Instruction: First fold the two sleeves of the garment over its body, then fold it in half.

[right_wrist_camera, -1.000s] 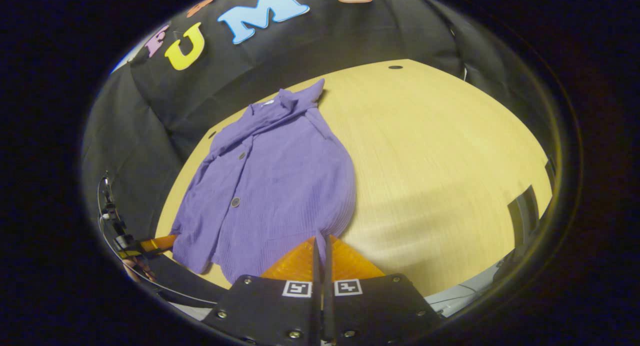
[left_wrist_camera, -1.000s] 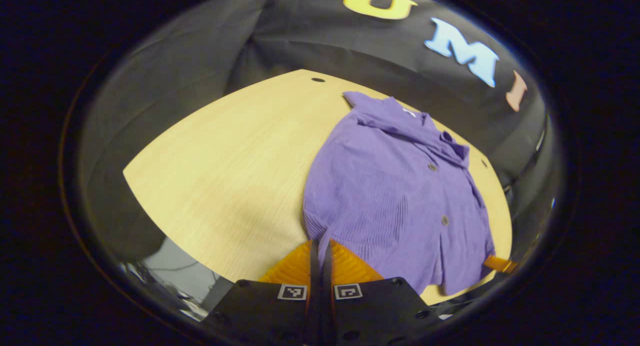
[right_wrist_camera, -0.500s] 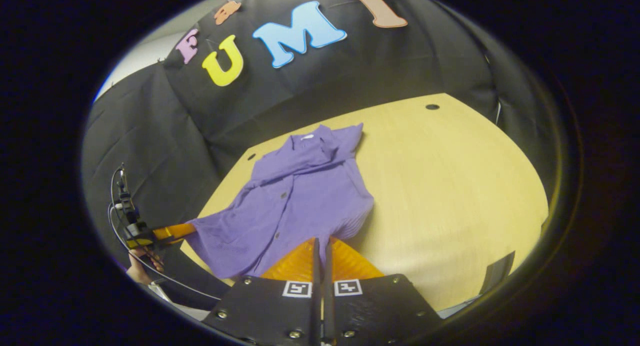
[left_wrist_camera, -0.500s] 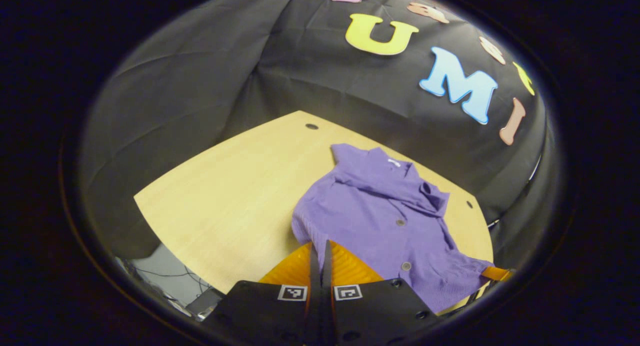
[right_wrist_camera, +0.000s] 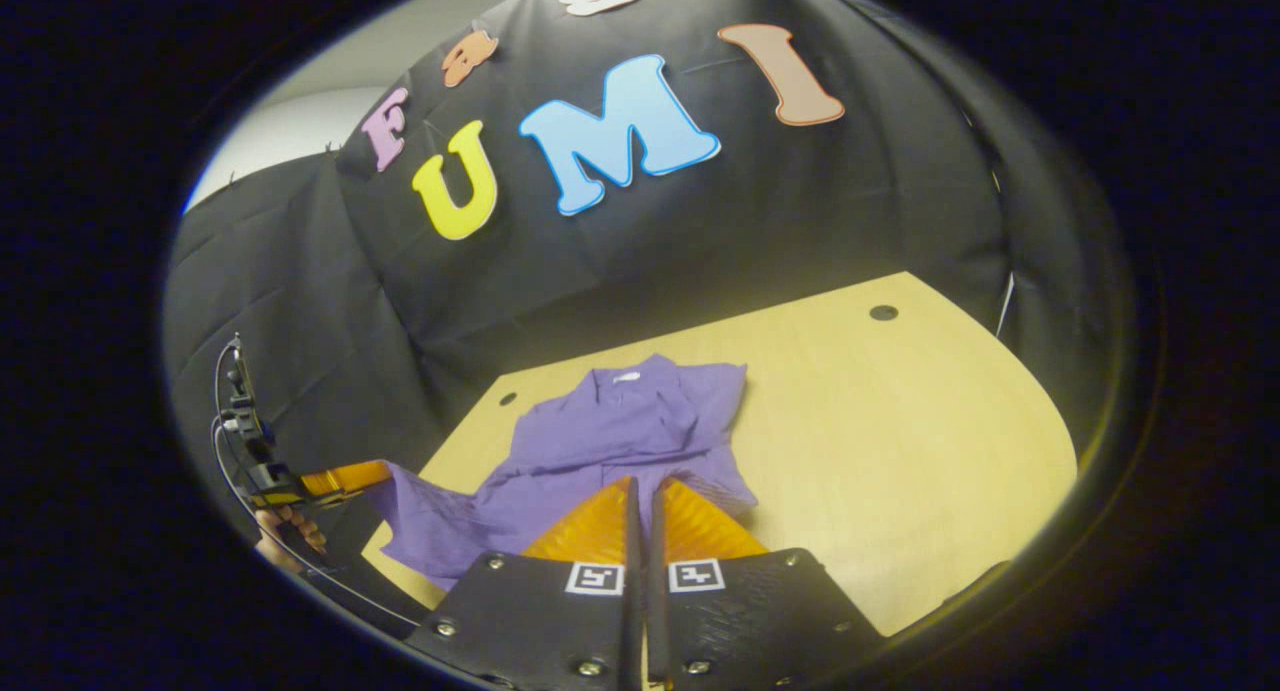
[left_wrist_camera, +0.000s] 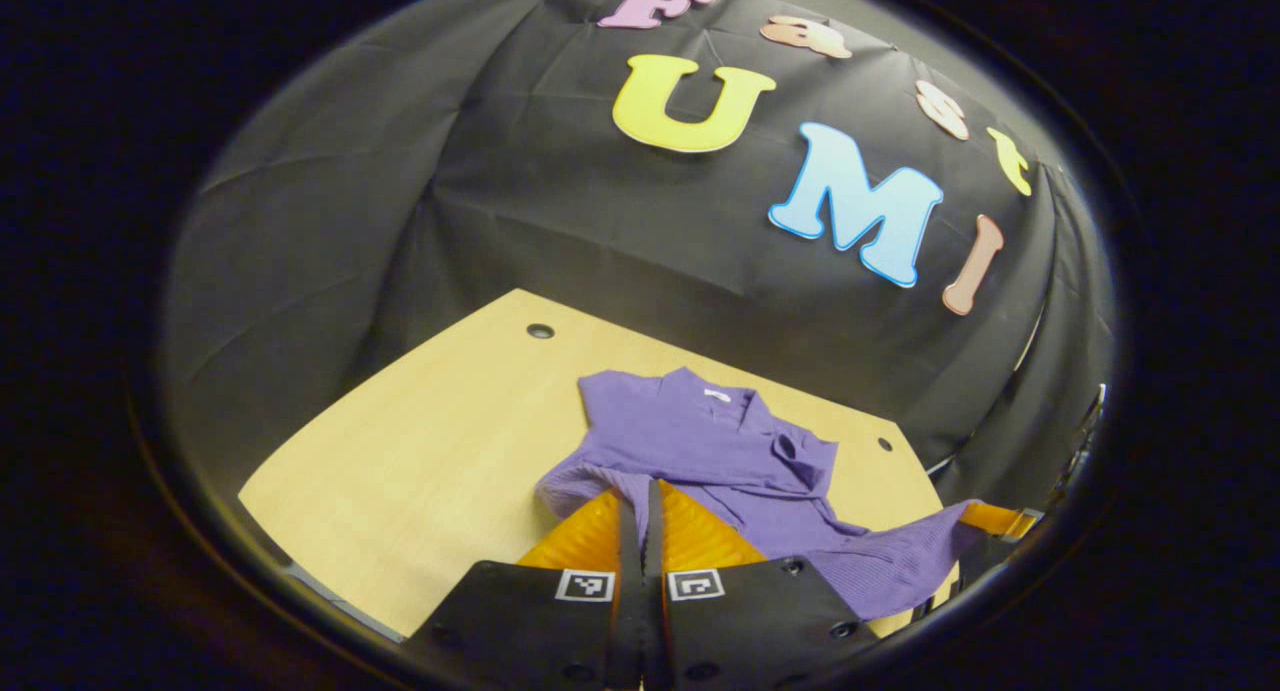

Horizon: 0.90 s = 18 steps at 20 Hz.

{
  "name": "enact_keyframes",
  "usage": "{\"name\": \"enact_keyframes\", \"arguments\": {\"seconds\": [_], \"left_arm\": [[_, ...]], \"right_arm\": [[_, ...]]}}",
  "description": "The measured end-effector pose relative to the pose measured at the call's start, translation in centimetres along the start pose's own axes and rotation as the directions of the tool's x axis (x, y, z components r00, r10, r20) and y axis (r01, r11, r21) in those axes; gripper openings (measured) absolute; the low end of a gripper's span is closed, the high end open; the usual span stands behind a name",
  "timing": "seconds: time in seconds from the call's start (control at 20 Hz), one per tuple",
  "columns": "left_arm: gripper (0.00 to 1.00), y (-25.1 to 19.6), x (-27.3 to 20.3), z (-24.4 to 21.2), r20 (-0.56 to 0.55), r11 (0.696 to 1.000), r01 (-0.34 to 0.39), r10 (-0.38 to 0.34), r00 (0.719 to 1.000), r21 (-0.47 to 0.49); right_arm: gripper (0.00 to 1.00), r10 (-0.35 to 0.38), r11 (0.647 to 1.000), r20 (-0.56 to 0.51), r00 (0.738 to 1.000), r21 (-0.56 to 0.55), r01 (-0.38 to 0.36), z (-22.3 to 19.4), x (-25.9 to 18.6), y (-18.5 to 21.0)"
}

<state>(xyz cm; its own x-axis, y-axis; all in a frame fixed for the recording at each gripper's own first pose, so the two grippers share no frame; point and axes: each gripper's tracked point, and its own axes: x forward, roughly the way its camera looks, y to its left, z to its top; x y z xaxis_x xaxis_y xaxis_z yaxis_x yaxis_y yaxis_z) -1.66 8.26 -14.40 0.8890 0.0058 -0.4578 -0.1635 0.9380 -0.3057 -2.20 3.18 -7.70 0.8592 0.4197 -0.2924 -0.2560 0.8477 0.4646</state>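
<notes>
In the left gripper view, the left gripper [left_wrist_camera: 641,491] is raised over the table [left_wrist_camera: 420,451], fingers pressed together on a hem corner of the purple garment [left_wrist_camera: 700,441]. The right gripper [right_wrist_camera: 641,486] likewise pinches the other corner (apparently lifted). Beyond both, the cloth runs away to its collar, lying flat near the table's far edge.

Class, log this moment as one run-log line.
left claw: shut on shirt hem | right claw: shut on shirt hem | shirt: hem lifted off table
</notes>
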Motion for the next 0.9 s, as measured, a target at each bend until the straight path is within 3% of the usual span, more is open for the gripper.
{"name": "enact_keyframes", "arguments": {"seconds": [0.3,0.75,0.9], "left_arm": [[0.06,-1.5,6.1,5.5,0.012,0.993,0.110,-0.110,0.994,0.049],[0.05,-1.8,18.6,9.3,-0.027,0.963,0.260,-0.258,0.966,0.077],[0.05,-1.4,22.6,9.6,-0.028,0.957,0.266,-0.264,0.964,0.114]], "right_arm": [[0.02,-0.059,0.997,0.058,0.997,0.048,0.056,4.8,5.1,-0.3],[0.02,-0.297,0.955,0.039,0.954,0.035,0.295,7.9,14.2,-3.9],[0.02,-0.337,0.941,0.026,0.941,0.039,0.336,8.5,17.3,-4.6]]}}
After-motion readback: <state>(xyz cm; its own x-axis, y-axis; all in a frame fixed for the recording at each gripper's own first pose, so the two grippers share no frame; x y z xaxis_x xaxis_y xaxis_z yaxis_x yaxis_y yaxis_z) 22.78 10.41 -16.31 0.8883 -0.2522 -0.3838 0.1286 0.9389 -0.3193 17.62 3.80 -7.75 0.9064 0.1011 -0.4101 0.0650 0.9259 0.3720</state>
